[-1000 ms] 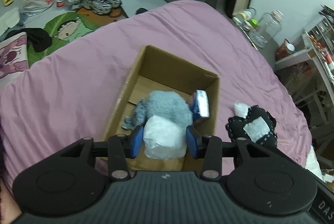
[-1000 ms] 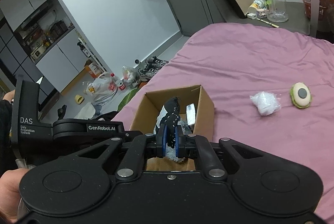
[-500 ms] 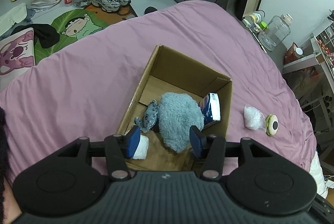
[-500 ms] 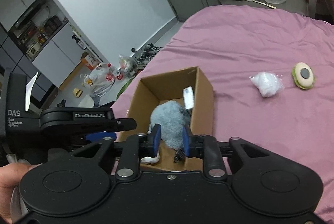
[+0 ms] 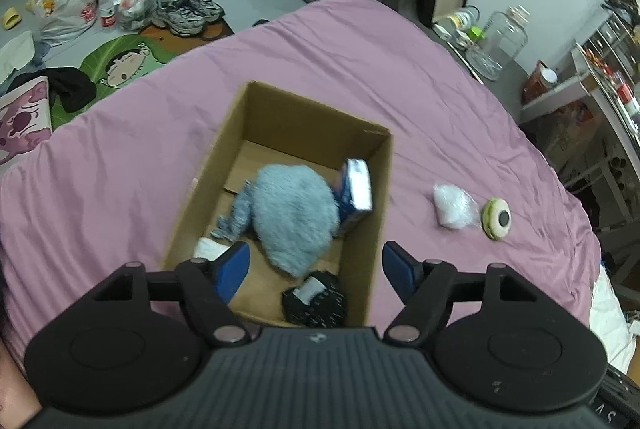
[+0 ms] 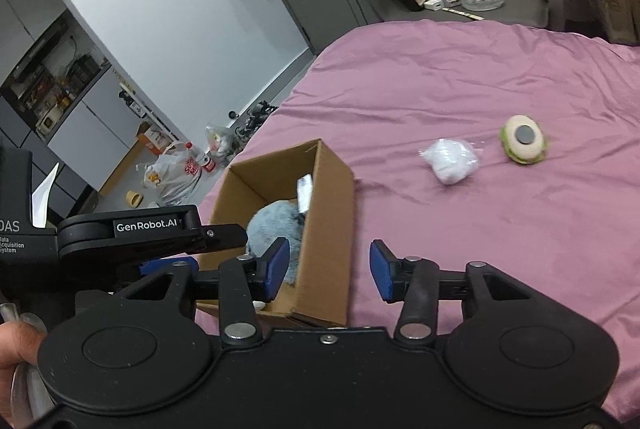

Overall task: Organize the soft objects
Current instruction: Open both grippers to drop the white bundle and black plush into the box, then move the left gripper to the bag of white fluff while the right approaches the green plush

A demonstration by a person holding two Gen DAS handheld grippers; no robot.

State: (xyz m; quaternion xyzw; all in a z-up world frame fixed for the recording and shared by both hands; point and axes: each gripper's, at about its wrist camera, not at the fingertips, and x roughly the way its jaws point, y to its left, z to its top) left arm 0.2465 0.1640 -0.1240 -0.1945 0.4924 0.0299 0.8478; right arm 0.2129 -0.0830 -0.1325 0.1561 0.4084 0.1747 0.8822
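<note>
Both grippers hang over the cardboard box (image 5: pixel 376 229): the left gripper (image 5: pixel 316 265) and right gripper (image 6: pixel 329 271) have just been opening their jaws, nothing between them. Below the left gripper lie a grey plush (image 5: pixel 294 217) and black knitted item (image 5: pixel 314 299); right of it, a white bundle (image 5: pixel 454 207) on the pink bedspread (image 5: pixel 360 69).

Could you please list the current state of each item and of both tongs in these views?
Brown cardboard box: open-topped, upright on the purple bedspread.
Fluffy grey-blue plush: lying in the box.
Black dotted soft toy: in the box's near corner.
White plastic-wrapped bundle: on the bedspread, outside the box.
Round cream-and-green toy: beside it, apart.
Left tongs: open, empty, just been opening.
Right tongs: open, empty, just been opening.
</note>
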